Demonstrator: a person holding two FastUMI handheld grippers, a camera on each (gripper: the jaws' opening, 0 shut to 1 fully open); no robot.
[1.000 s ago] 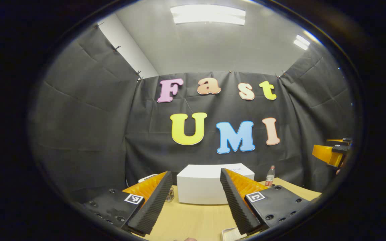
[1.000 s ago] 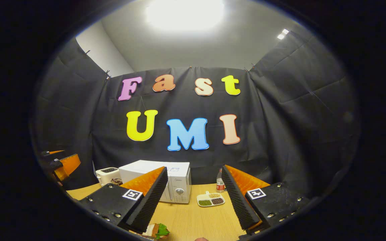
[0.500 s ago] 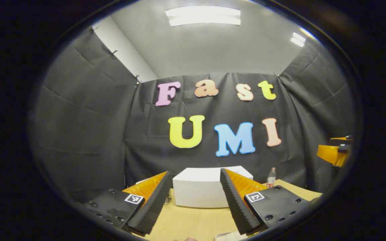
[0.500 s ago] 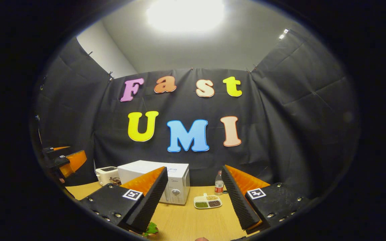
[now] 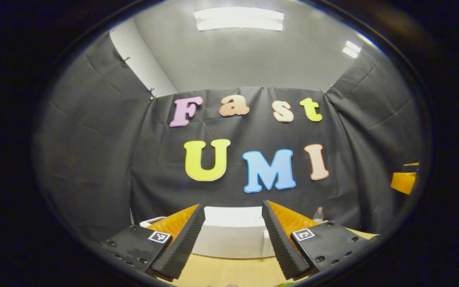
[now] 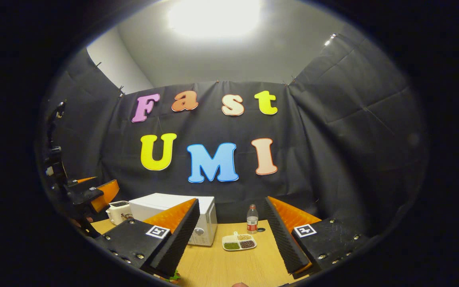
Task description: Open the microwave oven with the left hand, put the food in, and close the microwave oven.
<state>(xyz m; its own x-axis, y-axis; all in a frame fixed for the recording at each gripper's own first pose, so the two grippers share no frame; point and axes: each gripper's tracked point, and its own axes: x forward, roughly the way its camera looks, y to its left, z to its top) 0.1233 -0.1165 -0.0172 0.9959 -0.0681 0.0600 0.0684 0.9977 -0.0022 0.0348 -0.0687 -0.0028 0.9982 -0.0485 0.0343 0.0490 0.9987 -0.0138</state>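
White microwave (image 6: 173, 217), door shut, on wooden table (image 6: 233, 267); left gripper (image 5: 232, 239), right gripper (image 6: 231, 239) wide, empty.

Left claw (image 5: 233, 239): fingers spread wide, nothing between them, pointing forward and level. Right claw (image 6: 231, 239): same, fingers wide apart, nothing held, level and facing forward. In the right gripper view the left claw (image 6: 94, 191) sits at far left, raised, well apart from the right one.
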